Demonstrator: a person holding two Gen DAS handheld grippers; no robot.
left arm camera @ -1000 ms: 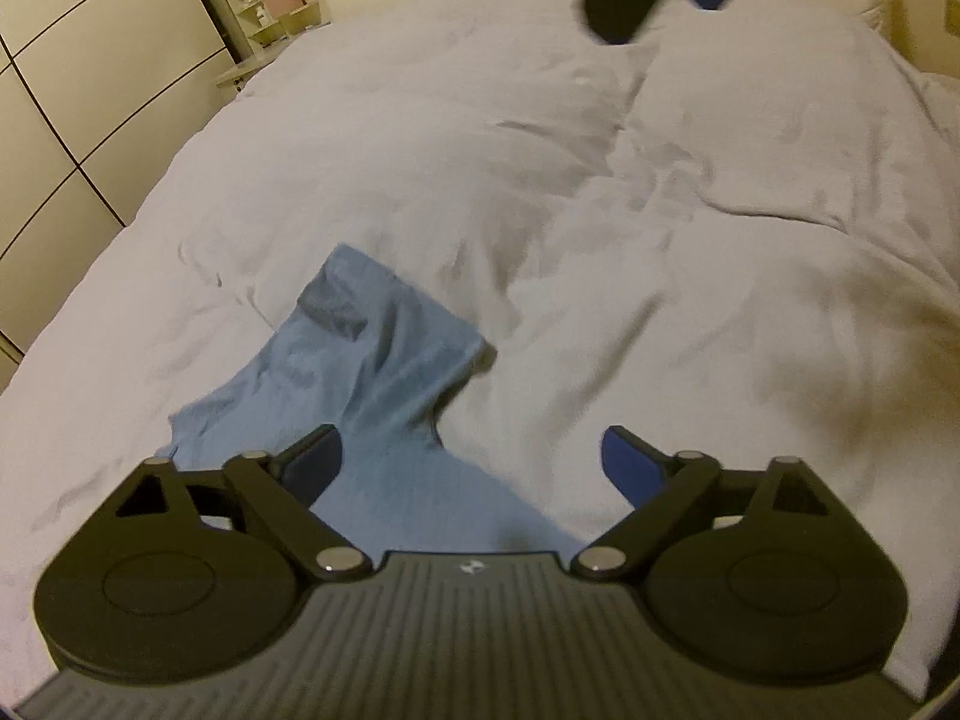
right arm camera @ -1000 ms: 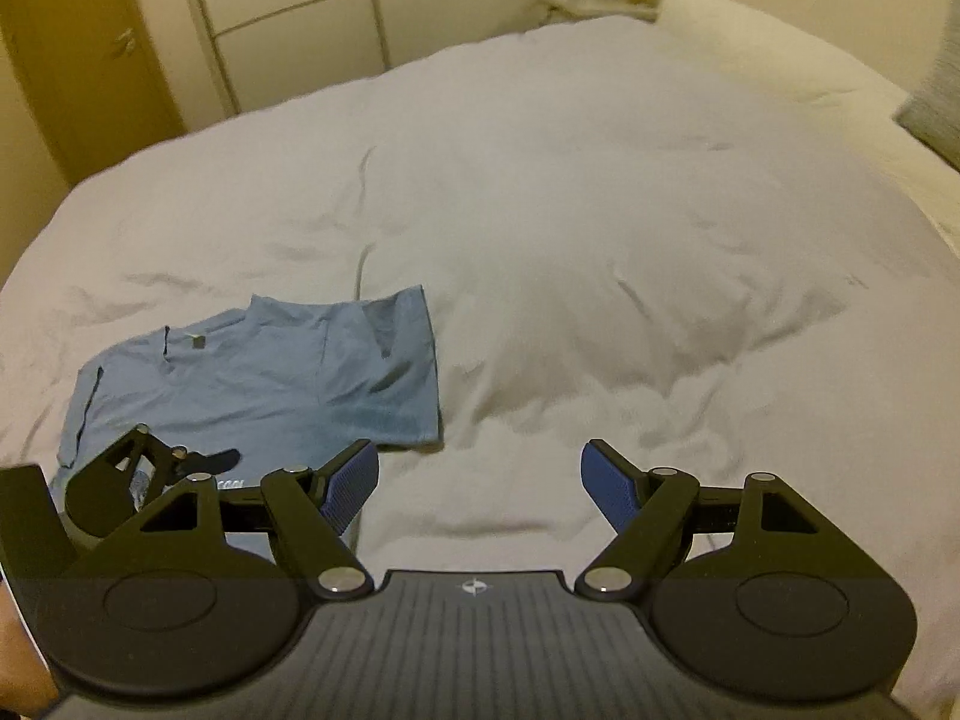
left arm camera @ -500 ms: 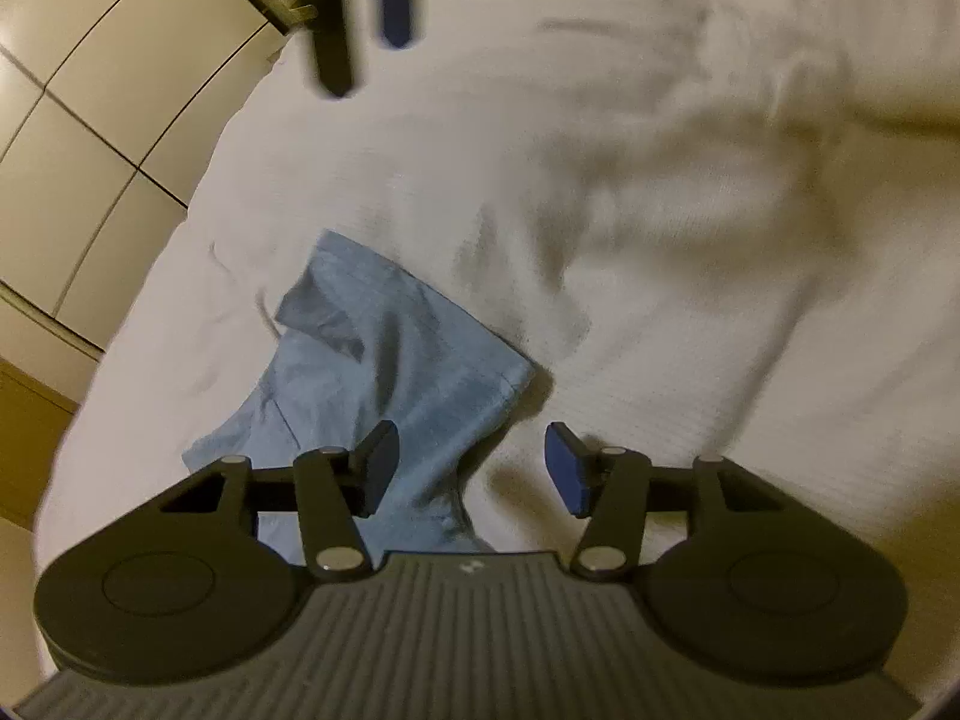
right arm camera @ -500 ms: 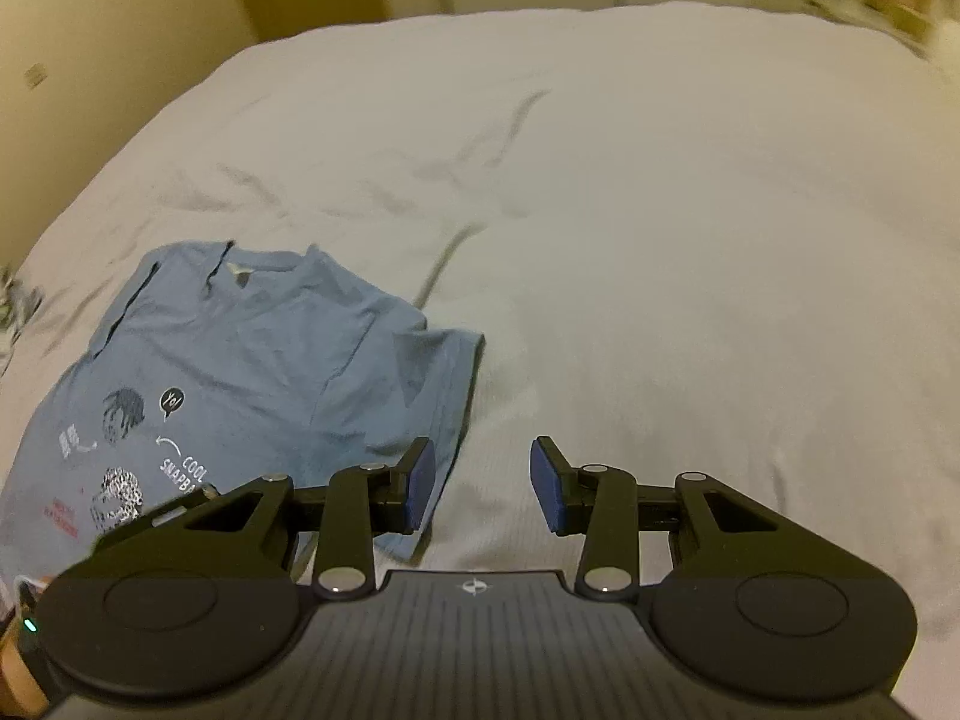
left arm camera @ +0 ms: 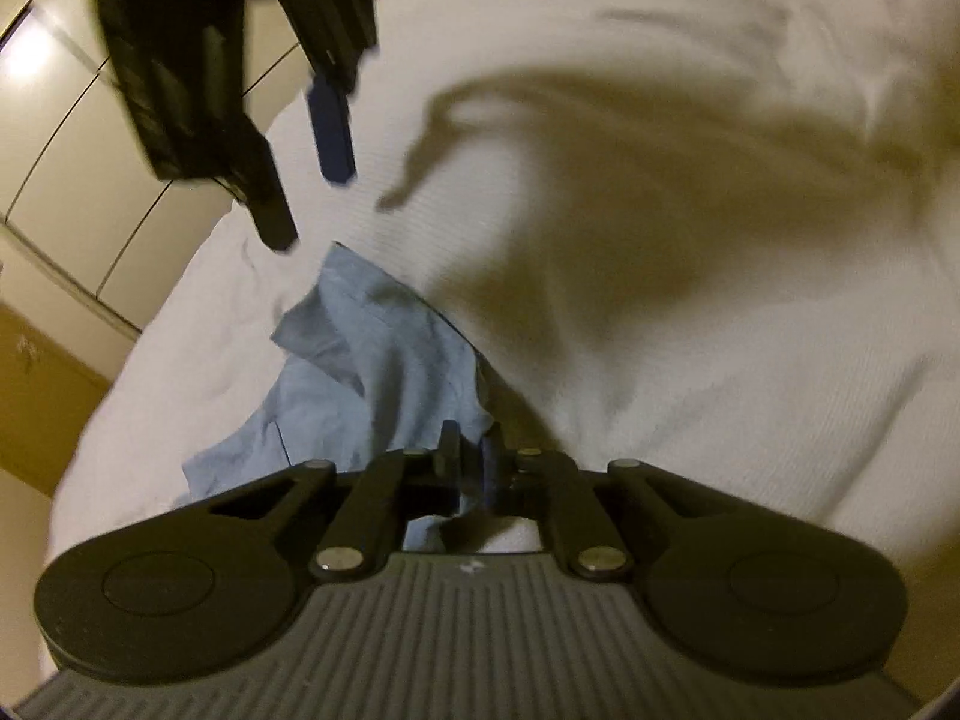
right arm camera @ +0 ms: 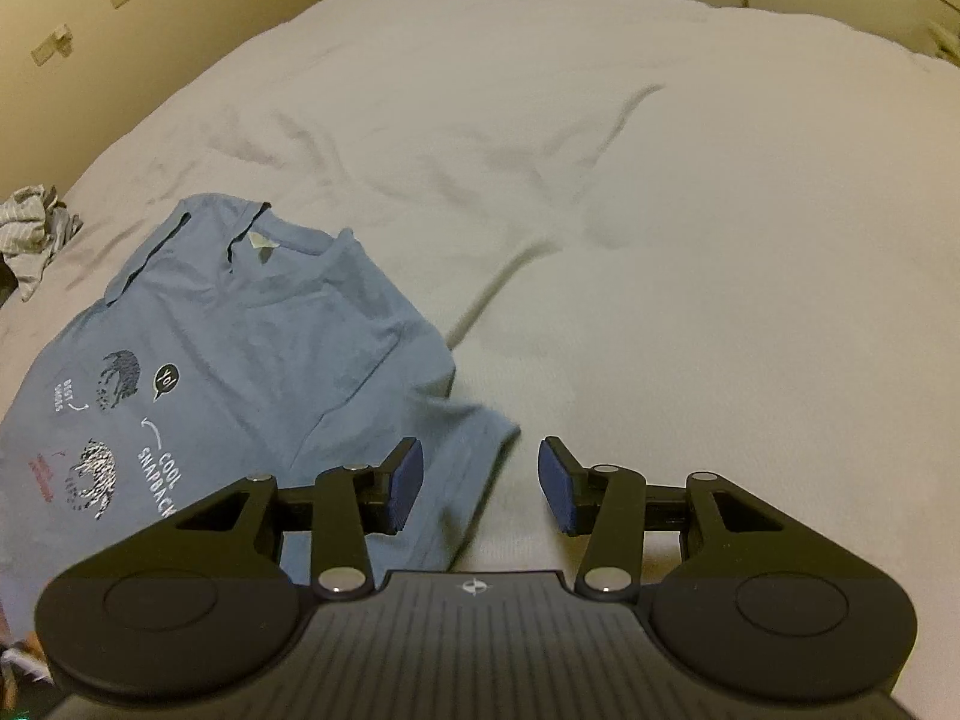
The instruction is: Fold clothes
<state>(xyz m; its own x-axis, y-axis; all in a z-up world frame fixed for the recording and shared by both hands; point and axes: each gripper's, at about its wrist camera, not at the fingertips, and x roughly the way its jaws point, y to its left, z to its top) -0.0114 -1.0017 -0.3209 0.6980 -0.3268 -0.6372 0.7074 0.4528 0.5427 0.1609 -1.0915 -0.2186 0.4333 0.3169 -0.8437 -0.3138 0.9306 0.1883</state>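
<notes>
A light blue T-shirt [right arm camera: 240,372] with printed animals and white lettering lies face up on the white bed cover [right arm camera: 600,210], collar toward the far side. My right gripper [right arm camera: 480,483] is open, its blue pads straddling the edge of the shirt's sleeve [right arm camera: 474,438]. In the left wrist view the same T-shirt [left arm camera: 372,360] is rumpled, and my left gripper [left arm camera: 471,462] is shut on its near edge. The right gripper [left arm camera: 306,174] hangs blurred at the upper left of that view, above the shirt.
A crumpled grey striped garment [right arm camera: 33,234] lies at the bed's left edge. Cream wardrobe doors [left arm camera: 54,120] and a wall with sockets [right arm camera: 90,12] border the bed. The white cover [left arm camera: 690,300] stretches wrinkled to the right, crossed by a gripper's shadow.
My left gripper went from wide open to shut on the shirt's edge. The right gripper swung left toward the shirt, narrowed, and now has the sleeve edge between its pads.
</notes>
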